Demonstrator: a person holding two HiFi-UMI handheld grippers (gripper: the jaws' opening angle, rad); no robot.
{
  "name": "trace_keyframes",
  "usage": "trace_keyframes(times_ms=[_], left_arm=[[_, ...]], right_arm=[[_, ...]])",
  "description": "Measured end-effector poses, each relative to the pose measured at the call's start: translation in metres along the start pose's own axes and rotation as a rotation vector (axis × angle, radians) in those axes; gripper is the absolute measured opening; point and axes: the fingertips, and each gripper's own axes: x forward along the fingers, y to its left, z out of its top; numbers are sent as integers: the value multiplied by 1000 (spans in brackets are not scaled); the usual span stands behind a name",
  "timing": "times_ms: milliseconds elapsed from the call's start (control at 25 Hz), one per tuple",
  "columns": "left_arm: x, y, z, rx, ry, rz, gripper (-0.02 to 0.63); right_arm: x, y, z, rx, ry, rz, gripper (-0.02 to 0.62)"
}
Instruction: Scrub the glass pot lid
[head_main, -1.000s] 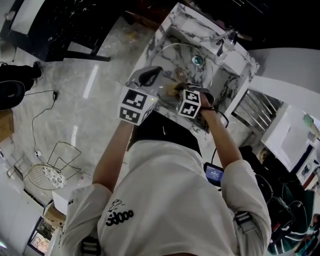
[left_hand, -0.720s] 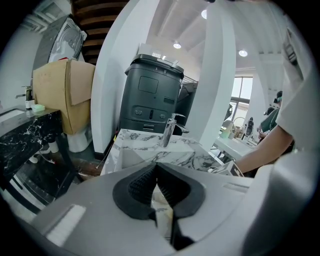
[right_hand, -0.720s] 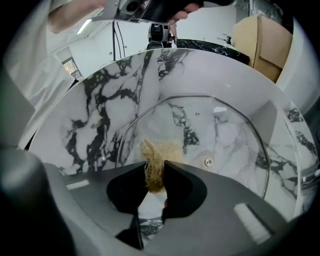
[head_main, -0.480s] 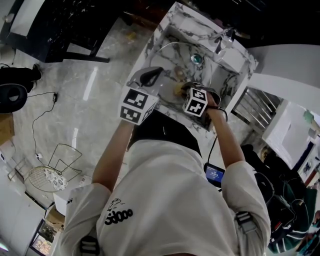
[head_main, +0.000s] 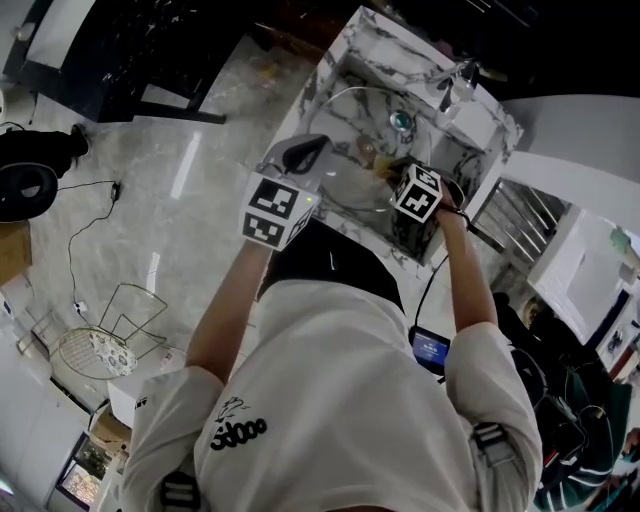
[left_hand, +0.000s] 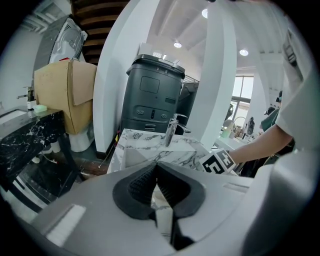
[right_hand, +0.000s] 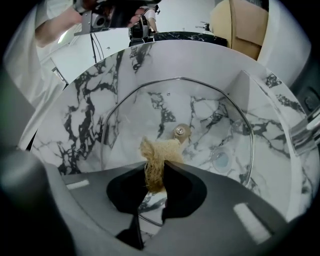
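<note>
The glass pot lid (right_hand: 145, 115) with a metal rim leans tilted inside the marble sink (right_hand: 85, 95), its knob (right_hand: 181, 132) facing me. In the head view the lid (head_main: 350, 175) fills the basin. My right gripper (right_hand: 157, 169) is shut on a tan loofah scrubber (right_hand: 159, 154), which sits just before the glass below the knob. In the head view the right gripper (head_main: 398, 170) is at the basin's right side. My left gripper (left_hand: 156, 169) is shut with nothing seen between its pads; it hovers at the sink's left edge (head_main: 300, 152), apart from the lid.
A chrome faucet (left_hand: 171, 131) stands at the sink's far rim, and the drain (right_hand: 220, 160) shows behind the glass. A dark bin (left_hand: 152, 95) and a cardboard box (left_hand: 67, 95) stand beyond the sink. A wire rack (head_main: 100, 340) lies on the floor.
My right gripper has slid with the loofah from the lid's middle toward the basin's right side. The left gripper has stayed in place.
</note>
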Motion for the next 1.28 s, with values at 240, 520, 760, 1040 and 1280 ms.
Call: trace_keyframes(times_ms=[240, 520, 760, 1040, 1280], left_arm=[[-7, 7, 1, -5, 10, 16, 0], [-9, 9, 4, -8, 22, 17, 0], [-8, 10, 7, -8, 32, 8, 0], [-9, 12, 5, -10, 38, 13, 0], [-14, 14, 1, -20, 45, 27, 0]], right_arm=[[0, -22, 3, 100, -45, -11, 58], [1, -53, 17, 194, -85, -91, 58], [6, -62, 34, 158, -69, -139, 58], [10, -69, 58, 125, -89, -134, 58], [20, -62, 78, 86, -96, -123, 58]])
